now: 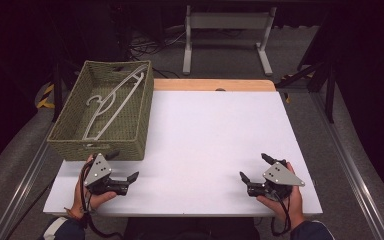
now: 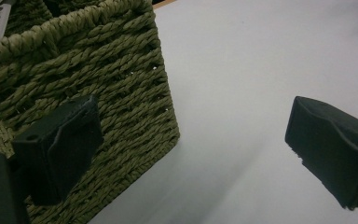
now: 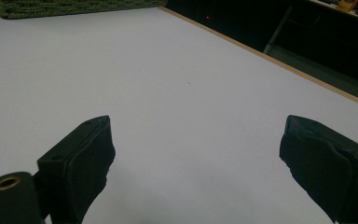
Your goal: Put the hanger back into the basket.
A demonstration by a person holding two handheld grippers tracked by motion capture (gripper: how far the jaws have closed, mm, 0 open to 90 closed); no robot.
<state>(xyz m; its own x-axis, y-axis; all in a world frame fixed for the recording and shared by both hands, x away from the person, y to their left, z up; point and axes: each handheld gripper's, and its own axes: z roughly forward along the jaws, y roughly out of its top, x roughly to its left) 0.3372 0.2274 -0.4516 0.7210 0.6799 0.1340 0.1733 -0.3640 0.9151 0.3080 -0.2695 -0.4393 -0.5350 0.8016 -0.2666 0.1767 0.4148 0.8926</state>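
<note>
A green woven basket [image 1: 102, 112] stands at the table's left side with white clothes hangers [image 1: 111, 100] lying inside it. My left gripper [image 1: 124, 164] rests near the front edge, just in front of the basket's near right corner, open and holding nothing. In the left gripper view the basket's corner [image 2: 74, 70] sits close behind the left jaw, and the gripper [image 2: 196, 154] spans bare table. My right gripper [image 1: 254, 166] lies at the front right, open and holding nothing. In the right gripper view the gripper [image 3: 200, 172] faces the white surface, with the basket [image 3: 51, 7] far off.
The white table top [image 1: 210, 135] has a wooden strip [image 1: 215, 85] along its far edge. A white metal frame [image 1: 227, 40] and cables stand on the floor beyond. Dark stands flank the table on both sides.
</note>
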